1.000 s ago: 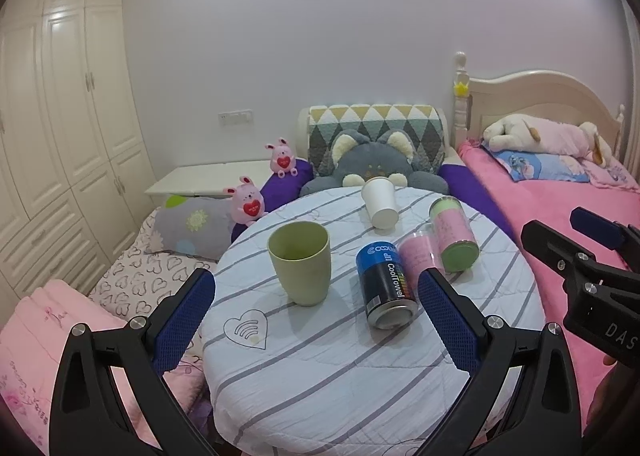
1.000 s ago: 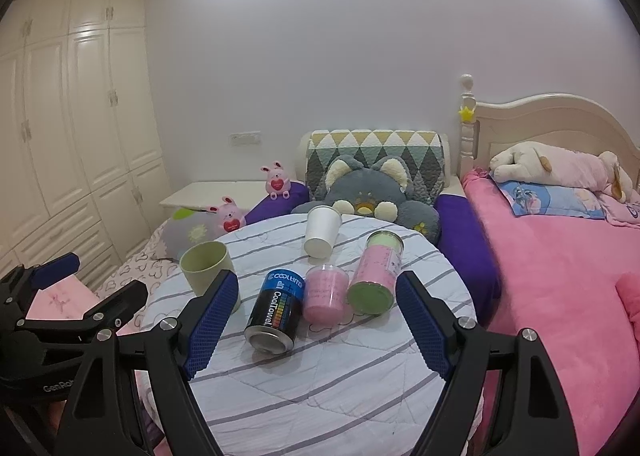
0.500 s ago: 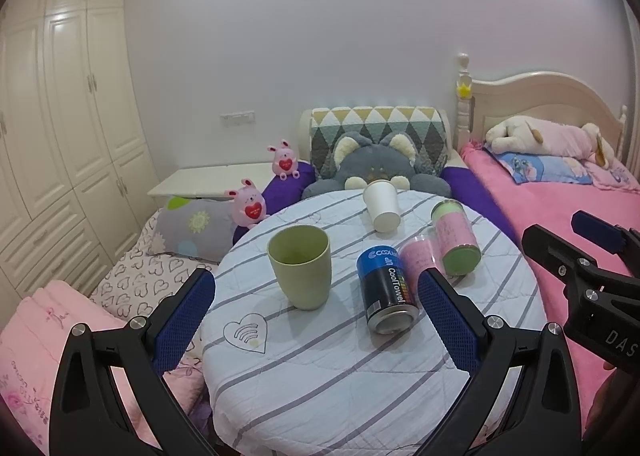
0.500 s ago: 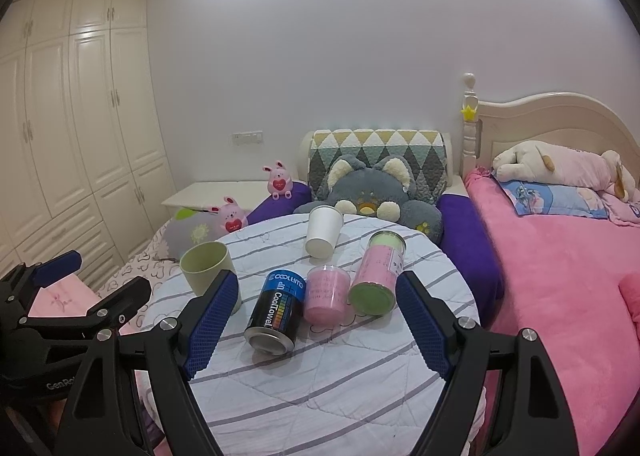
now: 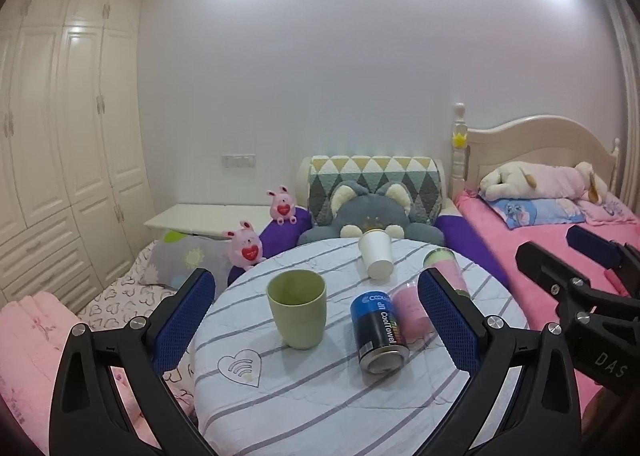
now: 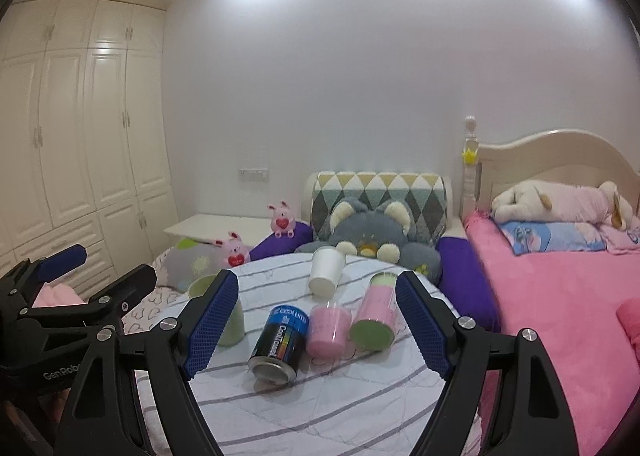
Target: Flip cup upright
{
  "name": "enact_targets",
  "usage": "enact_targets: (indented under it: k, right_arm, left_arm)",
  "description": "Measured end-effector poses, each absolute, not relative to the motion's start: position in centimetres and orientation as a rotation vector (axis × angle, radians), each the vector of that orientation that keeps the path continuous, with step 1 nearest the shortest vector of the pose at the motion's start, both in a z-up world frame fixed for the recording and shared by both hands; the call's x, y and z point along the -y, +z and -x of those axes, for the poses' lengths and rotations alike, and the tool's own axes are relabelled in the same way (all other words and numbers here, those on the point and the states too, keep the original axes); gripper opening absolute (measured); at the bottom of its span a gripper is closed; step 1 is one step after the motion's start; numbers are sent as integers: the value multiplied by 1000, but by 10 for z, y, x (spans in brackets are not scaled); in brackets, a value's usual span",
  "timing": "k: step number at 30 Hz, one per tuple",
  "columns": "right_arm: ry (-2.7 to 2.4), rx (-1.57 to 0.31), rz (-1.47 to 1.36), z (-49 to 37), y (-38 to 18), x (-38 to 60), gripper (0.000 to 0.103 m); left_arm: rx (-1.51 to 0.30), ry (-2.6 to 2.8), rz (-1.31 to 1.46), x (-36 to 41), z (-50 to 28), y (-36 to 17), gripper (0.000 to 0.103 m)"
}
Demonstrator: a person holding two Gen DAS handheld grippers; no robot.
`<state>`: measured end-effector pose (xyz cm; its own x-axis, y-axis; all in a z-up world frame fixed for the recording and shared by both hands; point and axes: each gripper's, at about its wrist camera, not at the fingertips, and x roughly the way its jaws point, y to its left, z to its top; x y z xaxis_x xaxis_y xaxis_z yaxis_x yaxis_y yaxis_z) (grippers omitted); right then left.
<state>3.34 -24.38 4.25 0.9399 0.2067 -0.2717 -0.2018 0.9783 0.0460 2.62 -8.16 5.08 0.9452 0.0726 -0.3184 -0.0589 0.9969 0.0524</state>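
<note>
A green cup [image 5: 298, 310] stands upright on the round striped table [image 5: 304, 404]; in the right wrist view [image 6: 231, 322] it sits partly behind a finger. A white paper cup [image 5: 376, 259] [image 6: 326, 276] lies on its side at the far edge. A blue-black can [image 5: 380, 332] [image 6: 280, 342], a pink cup [image 5: 410, 312] [image 6: 328, 330] and a pink-green tube [image 5: 444, 266] [image 6: 376, 316] also lie on their sides. My left gripper [image 5: 316, 320] and right gripper [image 6: 316, 324] are both open and empty, held back above the table's near side.
A grey cat cushion [image 5: 370, 215] and patterned headboard sit behind the table. A pink bed [image 6: 560, 316] with a plush dog lies to the right. Small pink plush toys [image 5: 246, 246] and bedding are on the left, with white wardrobes [image 5: 60, 155] beyond.
Both grippers have tilted upward and drawn back a little, so the table sits lower in both views. Nothing on the table has moved.
</note>
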Motion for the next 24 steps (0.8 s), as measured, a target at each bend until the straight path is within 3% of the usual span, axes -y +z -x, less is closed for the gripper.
enact_targets:
  k: [24]
  right_arm:
    - [205,-304,-10,-37,38,239,82]
  left_arm:
    - [-344,82,-54,75,-29,47,103]
